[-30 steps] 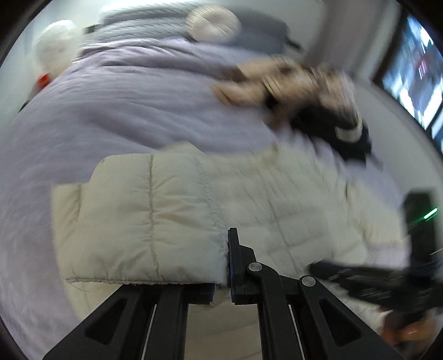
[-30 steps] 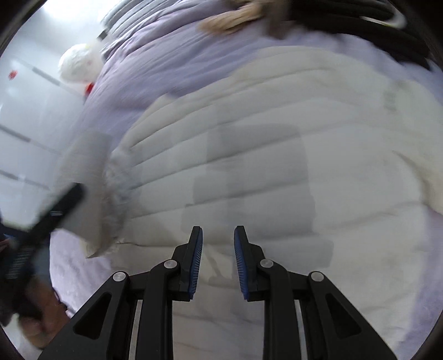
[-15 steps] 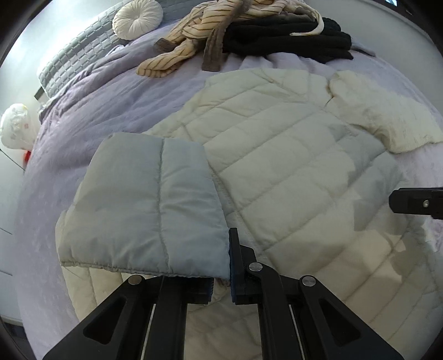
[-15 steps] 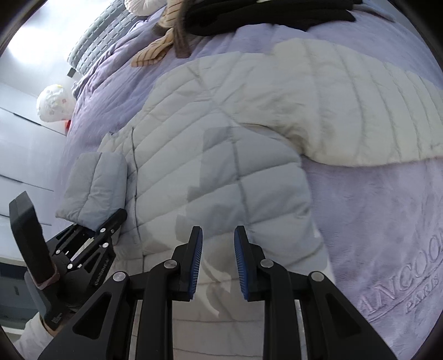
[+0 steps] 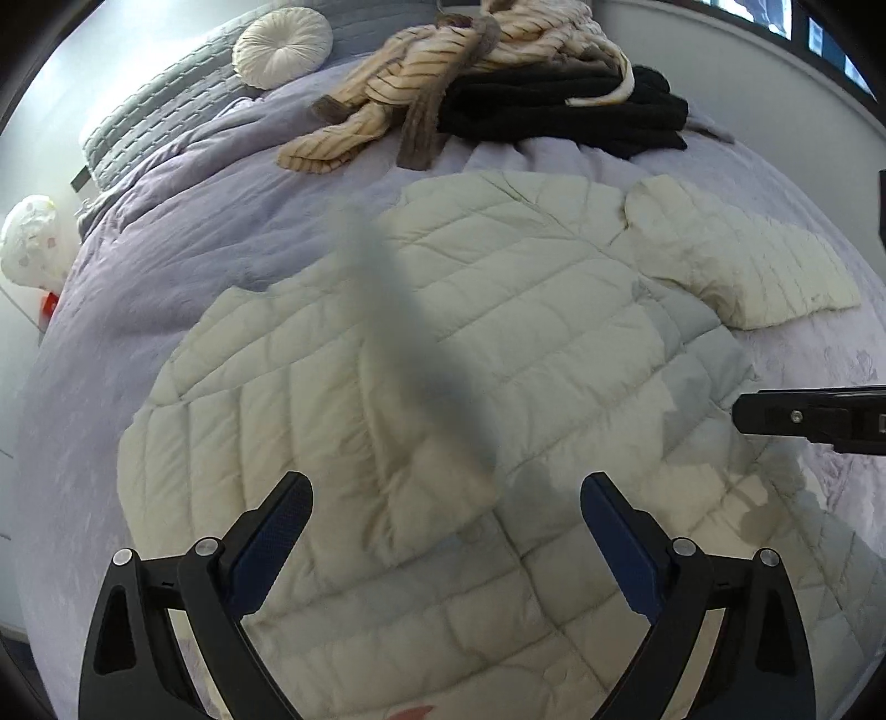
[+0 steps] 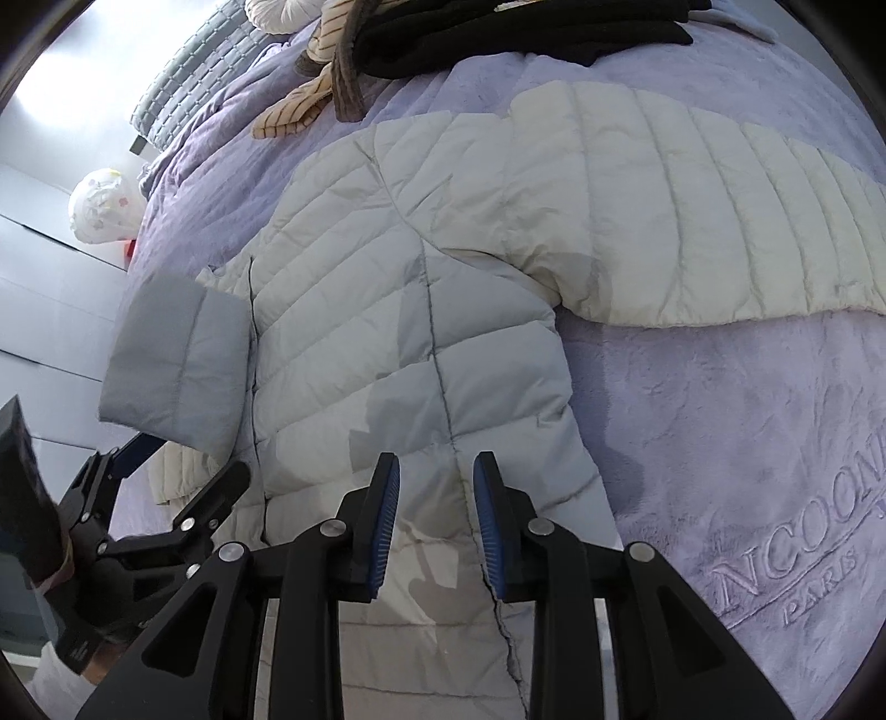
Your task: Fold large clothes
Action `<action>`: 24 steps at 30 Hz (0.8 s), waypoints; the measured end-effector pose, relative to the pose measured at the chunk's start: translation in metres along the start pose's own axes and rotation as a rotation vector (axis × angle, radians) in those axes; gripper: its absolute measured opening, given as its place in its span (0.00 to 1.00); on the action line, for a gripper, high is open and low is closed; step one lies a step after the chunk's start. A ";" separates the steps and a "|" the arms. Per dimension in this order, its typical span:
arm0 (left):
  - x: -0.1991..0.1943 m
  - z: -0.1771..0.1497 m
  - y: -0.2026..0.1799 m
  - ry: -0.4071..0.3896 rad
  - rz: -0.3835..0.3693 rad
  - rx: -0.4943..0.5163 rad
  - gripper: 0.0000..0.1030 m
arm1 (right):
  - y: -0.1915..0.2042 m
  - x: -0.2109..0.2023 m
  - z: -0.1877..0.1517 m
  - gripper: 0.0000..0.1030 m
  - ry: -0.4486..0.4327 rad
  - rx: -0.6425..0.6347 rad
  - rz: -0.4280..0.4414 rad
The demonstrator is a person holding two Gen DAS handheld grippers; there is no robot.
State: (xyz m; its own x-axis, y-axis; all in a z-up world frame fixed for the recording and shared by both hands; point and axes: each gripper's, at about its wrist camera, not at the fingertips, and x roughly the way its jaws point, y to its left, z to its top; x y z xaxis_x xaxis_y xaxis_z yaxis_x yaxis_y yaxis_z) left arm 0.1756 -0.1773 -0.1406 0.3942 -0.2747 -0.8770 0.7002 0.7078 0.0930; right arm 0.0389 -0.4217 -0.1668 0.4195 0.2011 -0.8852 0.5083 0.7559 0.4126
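A cream quilted puffer jacket (image 5: 498, 343) lies spread on the lilac bedspread (image 5: 183, 238). Its left sleeve (image 5: 410, 387) falls, blurred, across the jacket body just ahead of my left gripper (image 5: 446, 498), which is open wide and empty. In the right wrist view that sleeve cuff (image 6: 177, 360) hangs just above the left gripper (image 6: 138, 498). The other sleeve (image 6: 692, 221) lies stretched out to the right. My right gripper (image 6: 434, 482) is open with a narrow gap, above the jacket's lower body (image 6: 387, 343), holding nothing. Its tip shows at the right of the left wrist view (image 5: 803, 415).
A striped beige garment (image 5: 443, 72) and a black garment (image 5: 559, 111) lie piled at the far side of the bed. A round cream cushion (image 5: 282, 47) rests by the grey headboard (image 5: 144, 122). A white lamp (image 5: 27, 243) stands at the left.
My left gripper has opened and let go of the sleeve cuff, which now drops onto the jacket body. My right gripper has opened a little wider.
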 end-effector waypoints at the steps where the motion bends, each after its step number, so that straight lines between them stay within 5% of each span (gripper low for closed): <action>1: -0.007 -0.004 0.007 -0.013 -0.011 -0.020 0.95 | 0.001 -0.002 -0.001 0.39 -0.003 -0.006 -0.002; 3: -0.020 -0.012 0.024 -0.045 -0.010 -0.070 0.95 | 0.010 -0.004 -0.001 0.68 -0.011 -0.031 -0.011; 5: -0.035 -0.021 0.051 -0.083 -0.013 -0.136 0.95 | 0.021 -0.004 0.000 0.78 -0.021 -0.059 -0.009; 10: -0.059 -0.047 0.141 -0.156 0.138 -0.381 0.95 | 0.056 0.008 0.004 0.78 -0.002 -0.120 0.056; 16: -0.021 -0.080 0.232 -0.048 0.302 -0.606 0.95 | 0.071 0.052 0.019 0.78 0.059 -0.020 0.148; 17: -0.017 -0.083 0.237 -0.035 0.309 -0.617 0.95 | 0.073 0.056 0.020 0.75 0.061 -0.004 0.167; 19: -0.008 -0.088 0.246 -0.018 0.315 -0.630 0.95 | 0.080 0.061 0.023 0.40 0.046 -0.026 0.183; 20: -0.004 -0.089 0.247 -0.017 0.316 -0.626 0.95 | 0.085 0.062 0.024 0.14 0.043 -0.057 0.167; 24: 0.011 -0.084 0.237 -0.012 0.298 -0.572 0.95 | 0.112 0.053 0.032 0.08 -0.038 -0.256 0.020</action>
State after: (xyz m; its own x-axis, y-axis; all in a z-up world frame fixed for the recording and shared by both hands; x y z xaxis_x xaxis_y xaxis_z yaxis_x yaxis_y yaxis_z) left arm 0.2959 0.0416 -0.1677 0.5315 -0.0170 -0.8469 0.1325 0.9892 0.0632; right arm 0.1421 -0.3460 -0.1611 0.4578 0.1984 -0.8666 0.2943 0.8860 0.3583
